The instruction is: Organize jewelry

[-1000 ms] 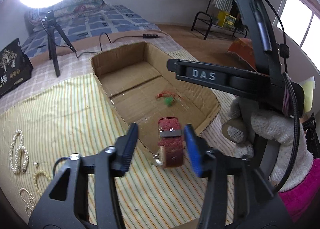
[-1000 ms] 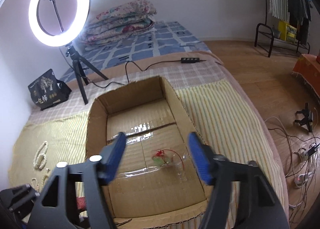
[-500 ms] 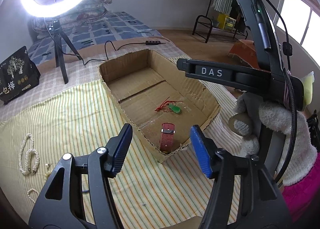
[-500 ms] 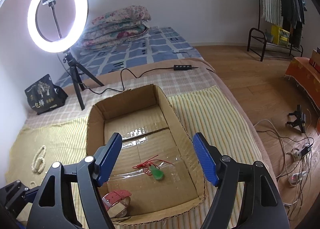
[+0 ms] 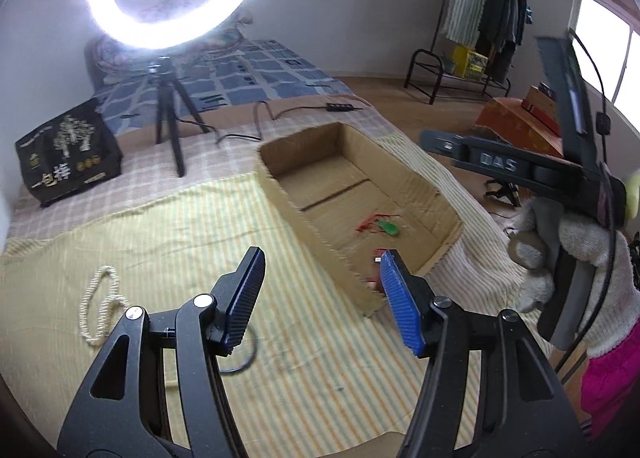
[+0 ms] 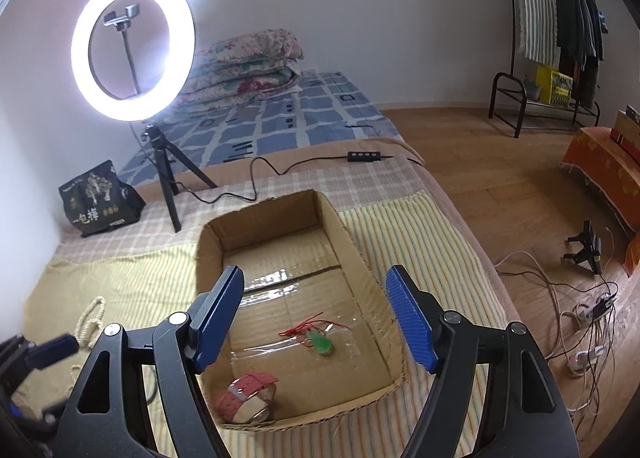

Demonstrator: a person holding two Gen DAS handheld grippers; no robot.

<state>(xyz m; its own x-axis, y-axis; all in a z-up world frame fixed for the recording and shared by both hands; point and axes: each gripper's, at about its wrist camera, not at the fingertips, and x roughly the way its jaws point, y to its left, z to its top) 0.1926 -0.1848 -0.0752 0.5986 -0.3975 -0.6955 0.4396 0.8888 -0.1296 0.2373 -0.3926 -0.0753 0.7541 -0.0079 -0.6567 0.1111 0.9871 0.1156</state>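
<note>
An open cardboard box [image 5: 424, 182] [image 6: 208, 242] lies on the striped bedspread. Inside it lie a red-strapped watch [image 6: 250, 398], half hidden behind my left finger in the left wrist view [image 5: 376, 258], and a green pendant on a red cord [image 5: 386, 227] [image 6: 320, 344]. A pearl necklace [image 5: 100, 306] [image 6: 90, 318] lies on the bedspread left of the box. My left gripper [image 5: 320, 294] is open and empty above the bedspread, left of the box's near corner. My right gripper [image 6: 314, 318] is open and empty above the box.
A ring light on a tripod [image 5: 168, 110] [image 6: 160, 162] and a black printed bag [image 5: 68, 154] [image 6: 100, 202] stand behind the bedspread. A cable with a remote [image 6: 362, 156] runs behind the box. Cables [image 6: 580, 338] lie on the floor at right. A thin dark ring [image 5: 240, 354] lies under the left gripper.
My left gripper let go of the red watch, which now lies in the box. It has drawn back and swung left toward the pearl necklace. My right gripper has risen slightly.
</note>
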